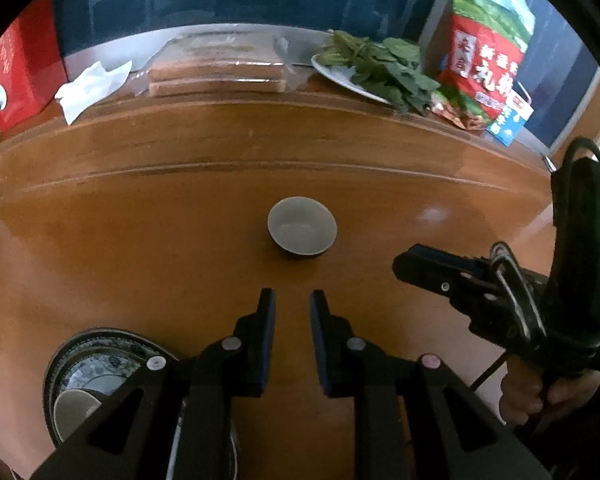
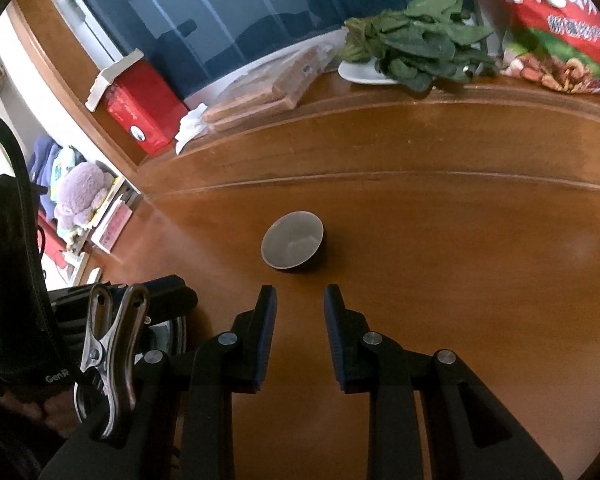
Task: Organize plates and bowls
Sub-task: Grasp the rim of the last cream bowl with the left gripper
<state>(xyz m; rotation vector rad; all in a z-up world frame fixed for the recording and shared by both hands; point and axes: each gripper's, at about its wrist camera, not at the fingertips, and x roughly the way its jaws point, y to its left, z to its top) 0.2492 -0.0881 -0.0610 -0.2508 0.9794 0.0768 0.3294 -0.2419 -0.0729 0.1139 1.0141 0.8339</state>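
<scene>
Jaws spread and empty on the left gripper (image 1: pixel 292 300) and the right gripper (image 2: pixel 300 296), both aimed at a small white bowl (image 1: pixel 302 230) mid-table (image 1: pixel 140 240). A patterned plate (image 1: pixel 100 360) holding another bowl (image 1: pixel 74 410) sits at the near edge. The bowl's smooth curved rim could slip from a shallow pinch.

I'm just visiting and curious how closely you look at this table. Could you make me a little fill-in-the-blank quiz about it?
1. The small white bowl stands alone on the ____ table.
2. Both the left gripper and the right gripper hold ____.
3. The far white plate carries leafy ____.
4. The patterned plate has a small ____ resting on it.

Missing words: wooden; nothing; greens; bowl
</scene>
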